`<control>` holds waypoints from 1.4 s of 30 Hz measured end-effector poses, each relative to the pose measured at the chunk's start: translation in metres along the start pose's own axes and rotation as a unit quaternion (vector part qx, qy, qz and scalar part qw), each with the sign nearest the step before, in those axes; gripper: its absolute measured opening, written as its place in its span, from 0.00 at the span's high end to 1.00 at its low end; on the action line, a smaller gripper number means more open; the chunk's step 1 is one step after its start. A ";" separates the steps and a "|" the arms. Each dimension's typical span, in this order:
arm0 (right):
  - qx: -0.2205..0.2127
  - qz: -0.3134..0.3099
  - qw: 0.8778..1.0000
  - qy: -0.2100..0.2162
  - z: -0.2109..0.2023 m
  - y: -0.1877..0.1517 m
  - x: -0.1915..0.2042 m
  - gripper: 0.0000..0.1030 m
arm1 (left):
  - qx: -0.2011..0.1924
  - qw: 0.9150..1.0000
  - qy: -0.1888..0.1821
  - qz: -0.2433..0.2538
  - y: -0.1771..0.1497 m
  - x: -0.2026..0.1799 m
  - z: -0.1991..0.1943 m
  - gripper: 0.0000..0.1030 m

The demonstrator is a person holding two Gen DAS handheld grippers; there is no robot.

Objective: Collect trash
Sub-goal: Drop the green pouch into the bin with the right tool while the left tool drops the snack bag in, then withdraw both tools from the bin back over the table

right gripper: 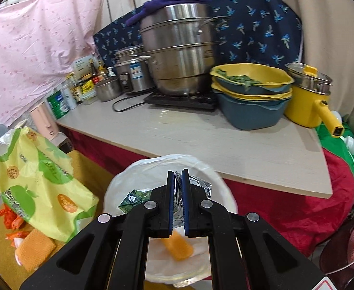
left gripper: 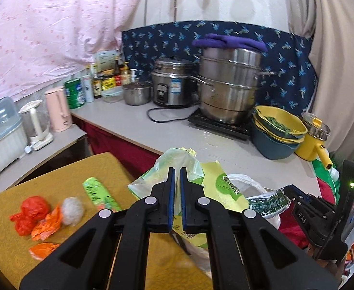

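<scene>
My left gripper is shut on a yellow-green plastic bag, held up above the yellow table; the same bag hangs at the left of the right wrist view. My right gripper is shut on a crinkled silver foil wrapper over the mouth of a white plastic bag. I cannot tell if the bag's rim is pinched too. An orange piece lies inside it. On the table lie a red bag ball, orange wrappers, a grey wad and a green wrapper.
A grey counter runs behind, with a tall steel steamer, a rice cooker, stacked yellow and blue basins, a yellow pot and bottles. A pink kettle stands on a side shelf. Red cloth hangs below the counter.
</scene>
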State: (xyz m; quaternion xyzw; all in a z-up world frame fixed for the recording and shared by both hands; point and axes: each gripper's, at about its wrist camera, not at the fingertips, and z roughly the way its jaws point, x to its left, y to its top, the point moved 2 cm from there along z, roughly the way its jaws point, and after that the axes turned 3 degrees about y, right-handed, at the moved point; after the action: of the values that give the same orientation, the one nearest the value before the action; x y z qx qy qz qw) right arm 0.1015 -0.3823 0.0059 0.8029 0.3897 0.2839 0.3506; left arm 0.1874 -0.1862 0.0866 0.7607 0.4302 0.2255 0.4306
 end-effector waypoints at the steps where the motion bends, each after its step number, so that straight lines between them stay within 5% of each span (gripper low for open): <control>1: 0.000 0.001 1.000 -0.004 0.000 0.000 -0.005 0.94 | 0.003 1.000 -0.005 0.004 -0.001 -0.008 0.007 0.96; 7: 0.004 0.010 0.999 -0.035 0.007 0.000 -0.038 0.94 | 0.042 0.998 -0.041 0.009 -0.017 -0.043 0.052 0.93; 13: 0.007 0.013 0.999 -0.044 0.014 -0.002 -0.049 0.94 | 0.063 0.997 -0.045 -0.005 -0.035 -0.041 0.078 0.54; 23: 0.022 -0.008 1.000 0.003 0.038 -0.006 -0.001 0.92 | 0.046 0.999 -0.004 -0.012 -0.040 -0.003 0.066 0.35; 37: -0.005 -0.040 0.999 0.037 0.003 -0.007 0.066 0.55 | 0.025 0.998 0.051 -0.034 -0.049 0.057 0.022 0.26; 42: -0.006 -0.057 0.997 0.048 -0.011 -0.014 0.091 0.52 | 0.022 0.997 0.062 -0.045 -0.055 0.077 0.004 0.25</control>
State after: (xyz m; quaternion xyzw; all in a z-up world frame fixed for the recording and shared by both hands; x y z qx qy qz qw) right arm 0.1364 -0.2969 0.0177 0.7626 0.4495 0.3042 0.3518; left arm 0.2060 -0.1082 0.0359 0.7342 0.4948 0.2437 0.3960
